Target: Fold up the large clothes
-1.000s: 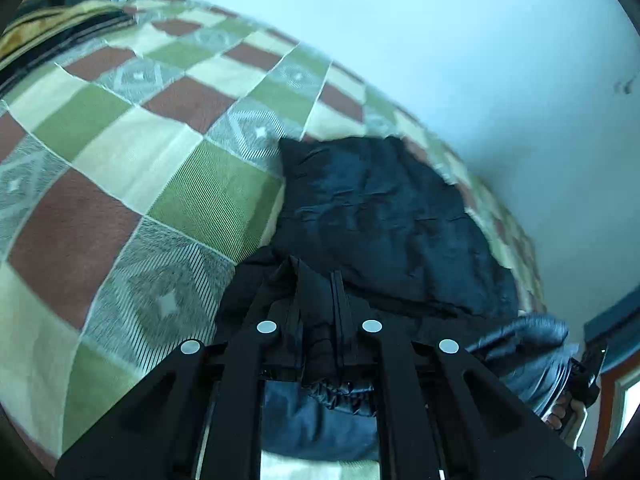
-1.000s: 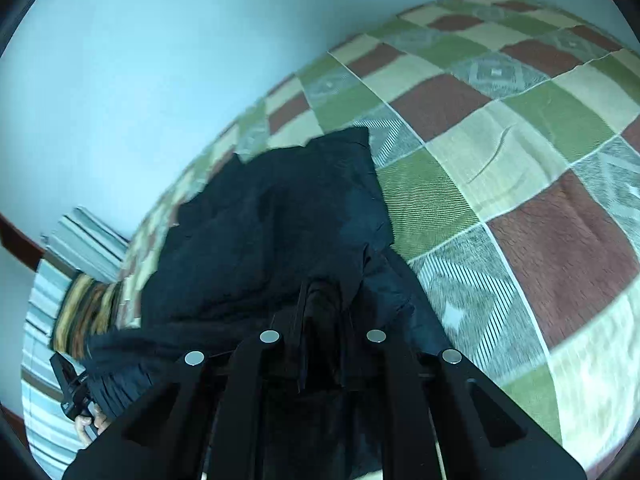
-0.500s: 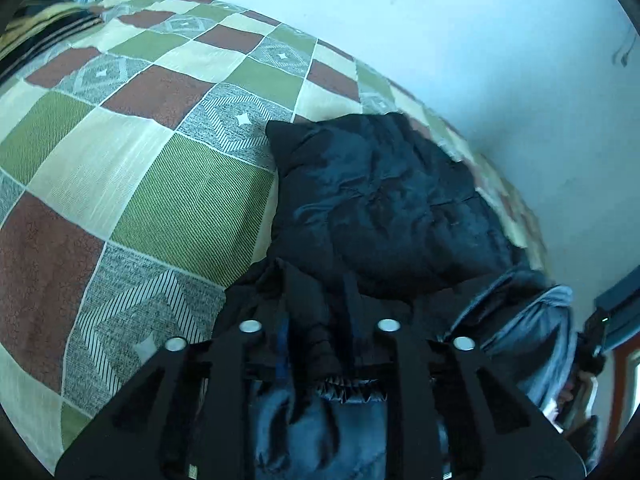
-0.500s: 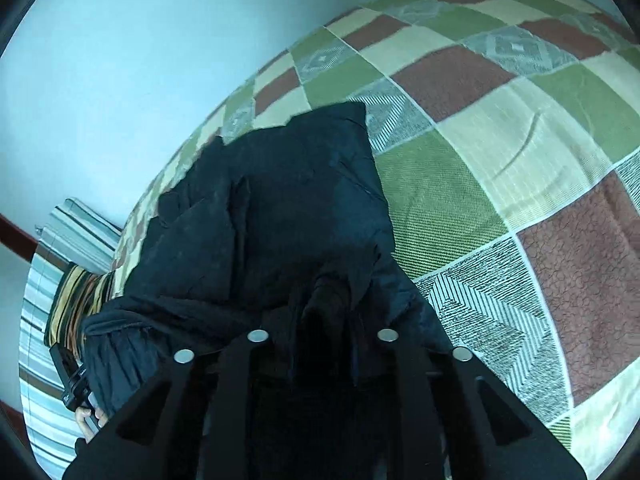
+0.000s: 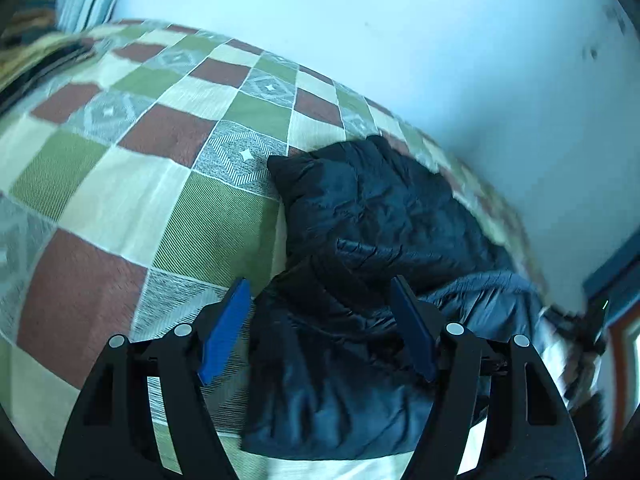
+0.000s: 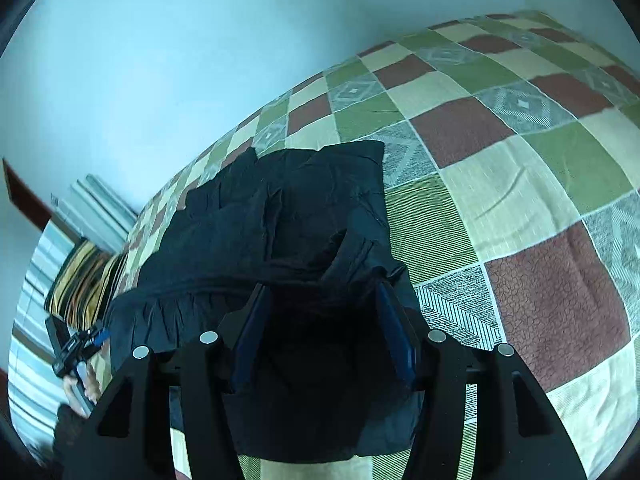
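While both tongs are opening, L tongs (image 5: 320, 292) and R tongs (image 6: 322, 294) straddle the near edge of the black jacket (image 5: 376, 216), pads off the fabric, nothing gripped. Jacket lies folded on bed w/ checkered bedspread (image 5: 120, 200), near pale blue wall (image 5: 360, 20). Striped pillow (image 6: 86, 276) beyond its left end in R view.

Both tongs, the left tongs (image 5: 320, 296) and the right tongs (image 6: 320, 300), are black frames with silver screws and blue pads.

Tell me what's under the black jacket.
The black jacket lies folded on a checkered bedspread, which shows around it. Whatever sits beneath the jacket's own layers is covered and cannot be seen.
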Demonstrator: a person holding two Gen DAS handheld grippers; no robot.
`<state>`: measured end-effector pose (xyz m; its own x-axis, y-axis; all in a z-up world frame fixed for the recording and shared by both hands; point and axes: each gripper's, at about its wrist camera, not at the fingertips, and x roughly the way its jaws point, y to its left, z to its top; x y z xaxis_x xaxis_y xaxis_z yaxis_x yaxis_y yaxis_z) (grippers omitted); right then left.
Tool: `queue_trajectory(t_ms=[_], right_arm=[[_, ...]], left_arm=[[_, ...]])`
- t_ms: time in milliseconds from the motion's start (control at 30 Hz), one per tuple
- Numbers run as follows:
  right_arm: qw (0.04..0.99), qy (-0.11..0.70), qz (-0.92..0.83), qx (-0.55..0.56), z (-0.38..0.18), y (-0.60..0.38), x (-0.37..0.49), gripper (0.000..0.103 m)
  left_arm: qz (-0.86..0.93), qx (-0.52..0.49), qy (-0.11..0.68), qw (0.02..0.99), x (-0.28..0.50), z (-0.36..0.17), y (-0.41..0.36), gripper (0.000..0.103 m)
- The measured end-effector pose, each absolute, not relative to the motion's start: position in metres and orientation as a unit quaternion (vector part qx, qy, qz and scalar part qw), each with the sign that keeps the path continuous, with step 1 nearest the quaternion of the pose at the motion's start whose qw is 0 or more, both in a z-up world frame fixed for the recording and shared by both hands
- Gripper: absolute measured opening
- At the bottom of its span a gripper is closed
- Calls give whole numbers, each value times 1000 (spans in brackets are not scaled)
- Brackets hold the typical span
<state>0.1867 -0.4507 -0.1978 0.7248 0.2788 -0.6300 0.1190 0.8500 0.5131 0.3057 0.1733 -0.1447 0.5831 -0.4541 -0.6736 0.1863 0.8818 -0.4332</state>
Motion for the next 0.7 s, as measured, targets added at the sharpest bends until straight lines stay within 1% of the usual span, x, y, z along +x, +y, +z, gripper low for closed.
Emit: queue_trajectory(t_ms=[267,367,567,700], right_arm=[[892,392,72,213,-203,-443,190,56],[891,400,75,200,-208,-440,196,56],[889,411,84,184,-216,-439,214,61],[885,423,95,171,-221,-439,228,62]], left_arm=[[-261,-117,414,864,304,-147,168,71],[-257,-100,422,863,312,-151,161,71],[-265,-78,444,852,337,-164,147,71],[-270,-72,456,845,348,-170,143,71]])
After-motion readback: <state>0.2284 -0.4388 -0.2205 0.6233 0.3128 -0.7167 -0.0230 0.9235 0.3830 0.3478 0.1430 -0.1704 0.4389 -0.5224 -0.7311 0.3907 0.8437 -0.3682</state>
